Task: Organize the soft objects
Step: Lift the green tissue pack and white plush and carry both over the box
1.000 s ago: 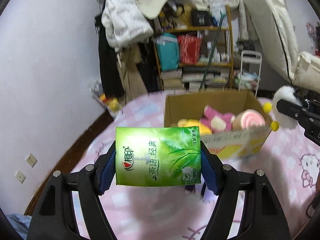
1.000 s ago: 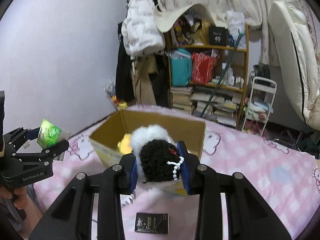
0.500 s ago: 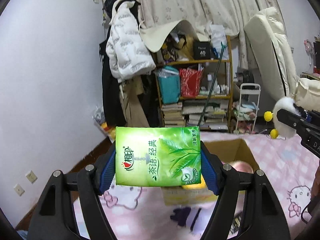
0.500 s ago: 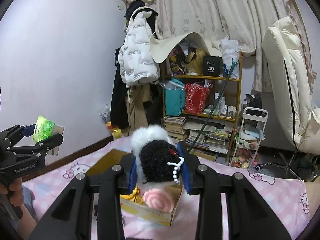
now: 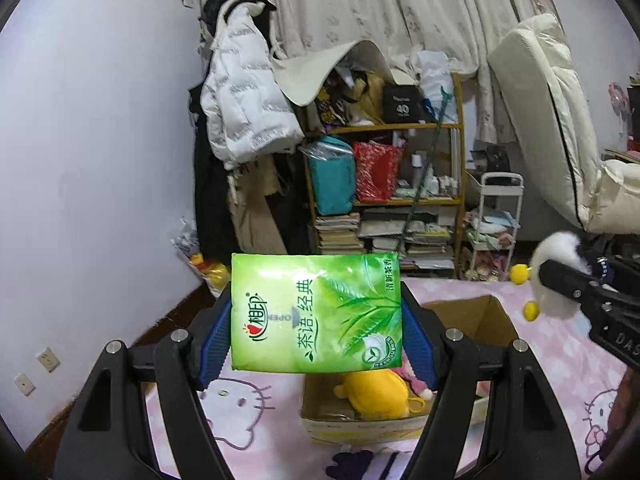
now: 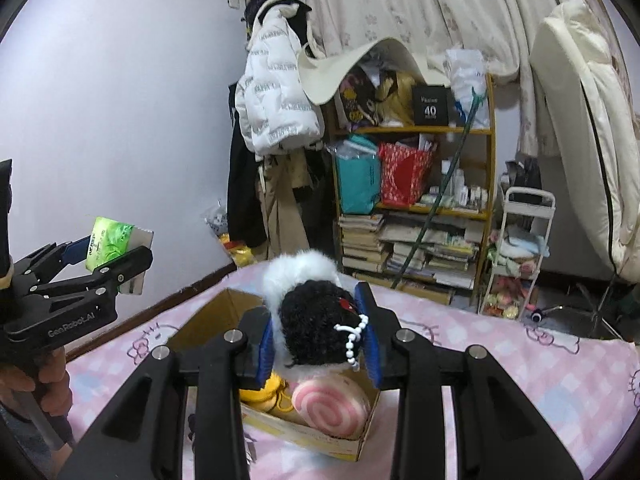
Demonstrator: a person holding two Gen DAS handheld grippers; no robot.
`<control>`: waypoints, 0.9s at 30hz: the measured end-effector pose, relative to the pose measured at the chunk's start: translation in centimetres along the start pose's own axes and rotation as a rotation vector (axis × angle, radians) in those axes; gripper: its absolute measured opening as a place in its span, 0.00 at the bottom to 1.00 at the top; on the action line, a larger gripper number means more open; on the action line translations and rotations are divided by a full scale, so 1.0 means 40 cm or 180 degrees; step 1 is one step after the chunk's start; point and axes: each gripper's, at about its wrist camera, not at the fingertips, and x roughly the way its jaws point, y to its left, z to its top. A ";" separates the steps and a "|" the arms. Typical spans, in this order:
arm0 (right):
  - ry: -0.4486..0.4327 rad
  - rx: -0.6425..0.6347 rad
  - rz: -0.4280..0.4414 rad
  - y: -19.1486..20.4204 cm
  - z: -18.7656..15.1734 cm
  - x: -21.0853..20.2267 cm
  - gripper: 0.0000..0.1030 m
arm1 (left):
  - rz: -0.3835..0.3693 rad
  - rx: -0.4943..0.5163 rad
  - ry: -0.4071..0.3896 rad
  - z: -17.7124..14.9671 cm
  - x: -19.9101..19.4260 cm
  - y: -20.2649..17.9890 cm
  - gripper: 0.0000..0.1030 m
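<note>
My left gripper point(image 5: 316, 338) is shut on a green tissue pack point(image 5: 316, 312) and holds it in the air above the near left of a cardboard box point(image 5: 492, 316). The box holds a yellow plush point(image 5: 374, 394) and a pink swirl plush point(image 6: 330, 404). My right gripper point(image 6: 320, 340) is shut on a black-and-white plush toy point(image 6: 312, 328) with white beads, held above the box point(image 6: 208, 320). The left gripper with the tissue pack point(image 6: 106, 242) shows at the left of the right wrist view. The plush toy point(image 5: 556, 248) shows at the right of the left wrist view.
The box sits on a bed with a pink Hello Kitty sheet point(image 6: 520, 360). Beyond the bed stand a cluttered wooden shelf point(image 5: 400, 200), a coat rack with a white jacket point(image 5: 244, 120) and a small white cart point(image 5: 496, 224). A purple wall point(image 5: 100, 160) is at the left.
Both grippers have risen with their loads and tilted up. The box now sits lower in both views. More of the room shows.
</note>
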 end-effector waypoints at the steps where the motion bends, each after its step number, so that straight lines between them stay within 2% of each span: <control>1: 0.0014 0.0010 0.0000 -0.002 -0.008 0.008 0.37 | -0.0026 -0.0007 0.0015 -0.008 0.006 0.001 0.71; 6: 0.0033 0.0081 0.0018 -0.003 -0.034 0.046 0.37 | -0.0132 0.0035 0.0128 -0.045 0.048 -0.010 0.71; 17: 0.0149 -0.0039 0.0123 0.025 -0.066 0.107 0.37 | -0.0205 0.0087 0.0235 -0.078 0.109 -0.030 0.71; 27: 0.0265 0.0148 -0.0010 -0.001 -0.100 0.136 0.37 | -0.0254 0.0094 0.0353 -0.093 0.157 -0.047 0.71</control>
